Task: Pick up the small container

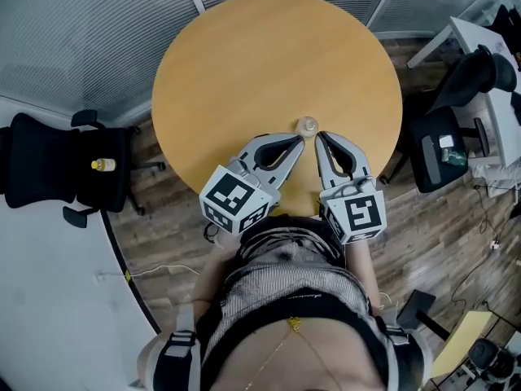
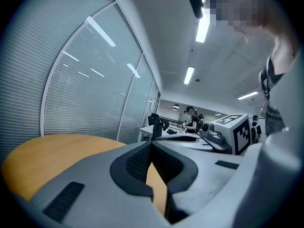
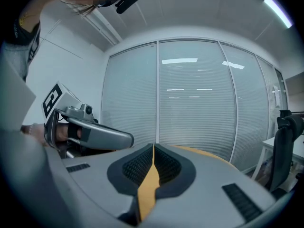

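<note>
The small container [image 1: 307, 125], a pale round jar with a lid, stands on the round wooden table [image 1: 244, 63] near its front edge. My left gripper [image 1: 299, 139] and right gripper [image 1: 320, 137] point at it from the near side, tips just short of it, one on each side. Both are shut with nothing between the fingers. In the left gripper view the jaws [image 2: 152, 144] meet at the tips over bare tabletop, and the right gripper [image 2: 232, 131] shows beside them. The right gripper view shows its jaws [image 3: 153, 147] closed, with the left gripper [image 3: 90, 133] alongside. Neither gripper view shows the container.
A black office chair [image 1: 73, 169] with a small yellow object [image 1: 103, 164] on its seat stands left of the table. Another dark chair [image 1: 444, 149] and a white desk [image 1: 488, 47] are on the right. Glass walls with blinds [image 1: 81, 31] run behind the table.
</note>
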Tool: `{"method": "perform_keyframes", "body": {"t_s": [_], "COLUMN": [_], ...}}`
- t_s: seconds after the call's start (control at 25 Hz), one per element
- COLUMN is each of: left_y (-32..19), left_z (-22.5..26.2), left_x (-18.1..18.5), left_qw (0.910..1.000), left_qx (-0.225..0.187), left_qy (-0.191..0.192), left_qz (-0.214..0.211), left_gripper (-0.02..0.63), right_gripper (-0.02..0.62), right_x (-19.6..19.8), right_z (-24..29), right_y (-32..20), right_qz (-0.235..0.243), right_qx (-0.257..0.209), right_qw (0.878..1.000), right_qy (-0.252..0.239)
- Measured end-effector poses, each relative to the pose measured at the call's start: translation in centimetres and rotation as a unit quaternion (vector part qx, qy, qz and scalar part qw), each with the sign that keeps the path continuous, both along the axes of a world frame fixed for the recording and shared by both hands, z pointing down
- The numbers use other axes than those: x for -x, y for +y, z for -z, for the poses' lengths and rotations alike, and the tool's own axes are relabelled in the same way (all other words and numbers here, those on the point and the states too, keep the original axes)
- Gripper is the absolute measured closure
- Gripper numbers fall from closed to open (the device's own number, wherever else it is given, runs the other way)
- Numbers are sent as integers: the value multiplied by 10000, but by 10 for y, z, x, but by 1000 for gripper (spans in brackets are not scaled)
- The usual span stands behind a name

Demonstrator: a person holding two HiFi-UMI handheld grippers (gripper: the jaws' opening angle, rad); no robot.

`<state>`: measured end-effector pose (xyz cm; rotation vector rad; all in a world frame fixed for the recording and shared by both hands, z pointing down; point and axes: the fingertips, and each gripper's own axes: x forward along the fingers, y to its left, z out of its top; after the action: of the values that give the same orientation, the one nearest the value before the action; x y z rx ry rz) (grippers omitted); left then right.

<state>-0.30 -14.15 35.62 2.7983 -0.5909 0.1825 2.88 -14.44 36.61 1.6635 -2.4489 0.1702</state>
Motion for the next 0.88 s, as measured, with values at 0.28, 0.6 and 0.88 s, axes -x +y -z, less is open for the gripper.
{"method": "perform_keyframes", "body": {"t_s": [0.28,0.6,0.88], "left_y": [-7,-5,-2], "left_z": [-12,-10,-14], "left_x": [23,35,36], "left_qw": [9998,9998,9994], "left_qx": [195,184,291], "left_qy": [-7,97,83], "left_qz": [2,-80,176], "left_gripper": [604,604,604], "right_gripper": [572,572,572], "right_x": [17,9,-10], "right_z": [-7,-2,2], "right_y": [-9,-12,-15], "right_qz": [76,2,90], "right_qx": [47,-38,-64], "right_qw": [9999,9992,9990], "right_qy": [124,401,428]}}
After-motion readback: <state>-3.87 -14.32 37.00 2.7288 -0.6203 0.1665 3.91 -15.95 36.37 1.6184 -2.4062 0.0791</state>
